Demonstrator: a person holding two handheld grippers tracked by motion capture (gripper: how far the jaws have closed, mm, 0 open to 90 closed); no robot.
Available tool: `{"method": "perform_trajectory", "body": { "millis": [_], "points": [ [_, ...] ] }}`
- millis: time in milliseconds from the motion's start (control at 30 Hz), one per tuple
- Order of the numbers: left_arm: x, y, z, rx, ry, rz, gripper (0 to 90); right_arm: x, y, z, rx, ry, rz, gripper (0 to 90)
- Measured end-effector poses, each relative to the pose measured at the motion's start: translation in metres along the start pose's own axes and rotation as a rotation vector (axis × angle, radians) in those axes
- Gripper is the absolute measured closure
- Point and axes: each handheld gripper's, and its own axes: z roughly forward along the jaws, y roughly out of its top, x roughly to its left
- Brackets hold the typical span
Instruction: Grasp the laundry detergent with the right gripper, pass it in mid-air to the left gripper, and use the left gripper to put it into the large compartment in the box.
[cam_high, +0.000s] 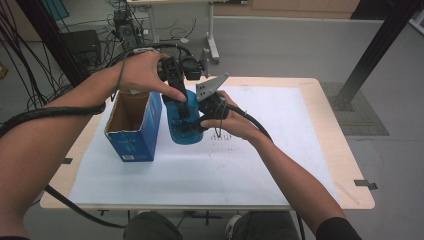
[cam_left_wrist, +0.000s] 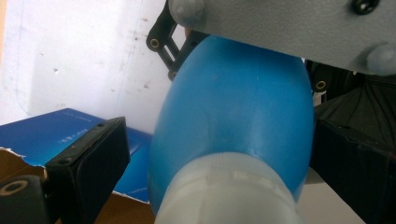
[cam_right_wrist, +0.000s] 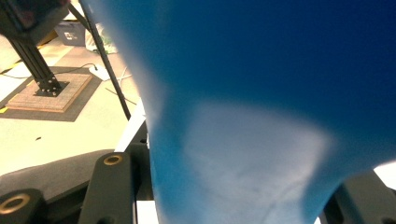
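A blue bottle (cam_high: 184, 131) with a pale frosted neck stands just right of an open blue cardboard box (cam_high: 135, 130) on the white sheet. My left gripper (cam_high: 181, 107) reaches down over the bottle from above. In the left gripper view the bottle (cam_left_wrist: 233, 102) sits between the jaws: the right one touches it, while the left pad (cam_left_wrist: 88, 158) stands apart, so that gripper (cam_left_wrist: 224, 135) is open. My right gripper (cam_high: 201, 119) comes in from the right and is shut on the bottle's side. Its own view is crowded by the bottle (cam_right_wrist: 261, 70) between its jaws (cam_right_wrist: 233, 191).
The box (cam_left_wrist: 56, 135) has its top flaps torn open, showing a brown inside. A white paper sheet (cam_high: 280, 150) covers the wooden table (cam_high: 350, 165). The right gripper's grey plate (cam_left_wrist: 280, 28) hangs close over the bottle. Cables and a black frame post stand beyond the table.
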Motion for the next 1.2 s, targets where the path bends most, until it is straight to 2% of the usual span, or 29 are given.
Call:
{"method": "perform_trajectory", "body": {
  "millis": [1200],
  "points": [
    [0.0003, -0.0008, -0.0034, -0.002, 0.013, -0.002, 5.7, -0.0011, 0.0009, -0.0035, 0.002, -0.006, -0.003, 43.4]
  ]
}}
